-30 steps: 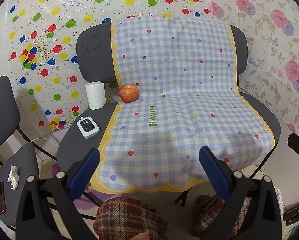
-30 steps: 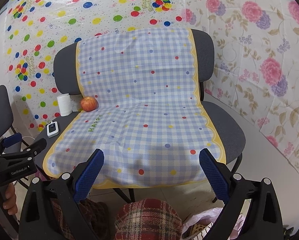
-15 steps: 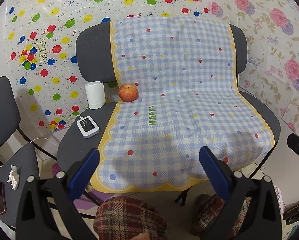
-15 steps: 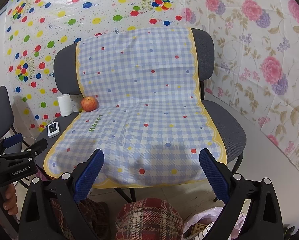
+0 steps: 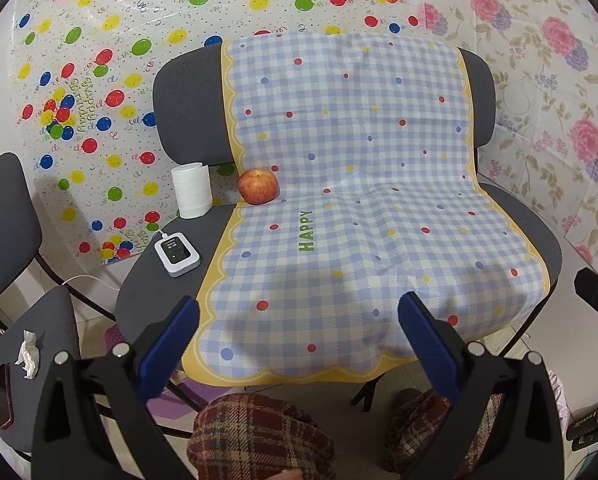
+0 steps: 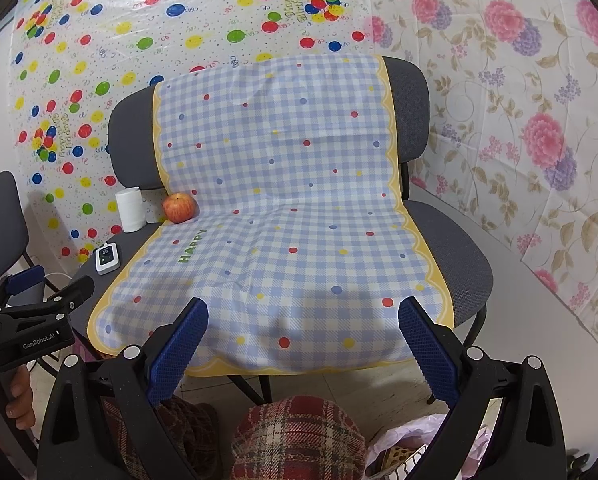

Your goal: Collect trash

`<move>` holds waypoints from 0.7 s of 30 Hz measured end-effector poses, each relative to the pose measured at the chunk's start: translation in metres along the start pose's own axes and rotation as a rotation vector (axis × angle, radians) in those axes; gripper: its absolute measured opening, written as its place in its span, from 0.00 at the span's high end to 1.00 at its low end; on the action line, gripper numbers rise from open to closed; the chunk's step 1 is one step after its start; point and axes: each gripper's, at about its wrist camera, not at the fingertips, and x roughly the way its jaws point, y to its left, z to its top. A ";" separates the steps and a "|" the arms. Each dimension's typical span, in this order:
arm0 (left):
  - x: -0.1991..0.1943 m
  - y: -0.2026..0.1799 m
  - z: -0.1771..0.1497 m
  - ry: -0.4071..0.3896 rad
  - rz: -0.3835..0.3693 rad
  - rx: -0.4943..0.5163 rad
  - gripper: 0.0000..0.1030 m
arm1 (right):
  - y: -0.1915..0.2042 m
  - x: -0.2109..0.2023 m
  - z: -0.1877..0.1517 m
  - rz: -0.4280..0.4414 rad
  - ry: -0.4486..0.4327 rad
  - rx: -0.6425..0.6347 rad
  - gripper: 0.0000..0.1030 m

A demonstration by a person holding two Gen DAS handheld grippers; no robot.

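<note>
A crumpled white tissue [image 5: 27, 354] lies on the grey seat of a small chair [image 5: 55, 312] at the far left, beside a red phone [image 5: 3, 394]. My left gripper [image 5: 297, 312] is open and holds nothing, hovering over the front edge of a chair draped in a blue checked cloth [image 5: 359, 200]. My right gripper [image 6: 303, 312] is also open with nothing in it, over the same cloth [image 6: 283, 208]. A pink plastic bag [image 6: 403, 444] lies on the floor at the lower right. The left gripper [image 6: 31, 320] shows at the right wrist view's left edge, held by a hand.
On the draped chair's left side are a red apple [image 5: 257, 186], a white paper roll [image 5: 191, 191] and a small white device [image 5: 177, 254] with a cable. Knees in plaid trousers [image 5: 259, 436] sit below the grippers. Patterned sheets cover the walls behind.
</note>
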 end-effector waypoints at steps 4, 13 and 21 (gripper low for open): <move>0.000 0.001 0.000 0.002 -0.002 -0.004 0.06 | 0.000 0.000 0.000 0.004 0.004 -0.001 0.08; 0.002 0.000 0.000 0.006 0.006 -0.004 0.06 | 0.003 0.005 -0.001 0.012 0.015 -0.001 0.08; 0.012 -0.007 0.001 0.015 0.003 0.003 0.06 | -0.003 0.022 0.003 0.020 0.030 0.002 0.08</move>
